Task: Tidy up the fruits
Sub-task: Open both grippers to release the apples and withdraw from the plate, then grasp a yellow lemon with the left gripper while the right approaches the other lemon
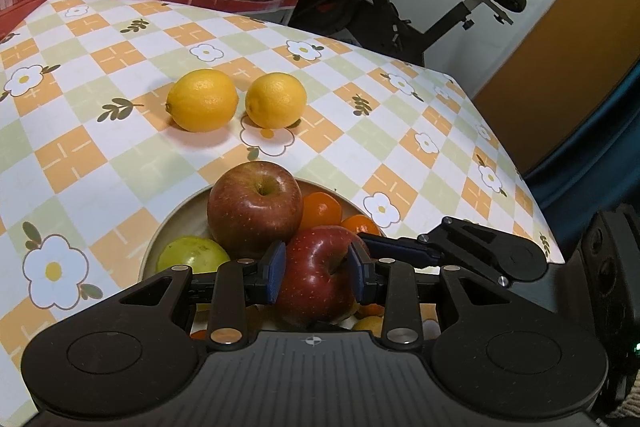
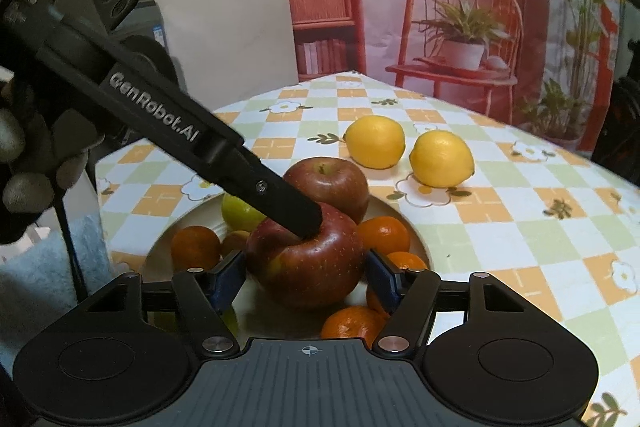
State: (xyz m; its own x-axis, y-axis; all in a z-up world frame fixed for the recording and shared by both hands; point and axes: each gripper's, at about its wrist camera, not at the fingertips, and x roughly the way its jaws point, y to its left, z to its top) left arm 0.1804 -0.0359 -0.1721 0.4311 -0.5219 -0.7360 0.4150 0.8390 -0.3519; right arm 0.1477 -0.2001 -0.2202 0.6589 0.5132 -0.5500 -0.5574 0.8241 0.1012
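1. A dark red round apple (image 2: 308, 259) is seen at the near side of a shallow cream bowl (image 1: 176, 219), resting on the other fruit.
2. The apple is pinched by the left hand-held gripper (image 1: 318, 277): in the left wrist view its blue pads (image 1: 276, 277) are pressed on part of the apple near the stem hollow, jaws nearly closed.
3. In the right wrist view the left tool's black finger is seen reaching down into the apple's top dimple.
4. The apple is flanked by the right hand-held gripper (image 2: 306, 281), jaws about half open; whether its pads actually touch the skin cannot be told.
5. Judged: the apple is being steadied or passed between the two tools for lifting out.
6. A second, paler red apple (image 1: 255, 209) sits just behind, touching the first.
7. Small orange mandarins (image 2: 384, 235) and a green round fruit (image 1: 192, 255) are packed around, all in the bowl.
8. Two yellow lemons (image 1: 202, 100) lie side by side on the checked floral table (image 1: 360, 147) beyond the bowl, probably already sorted by kind.
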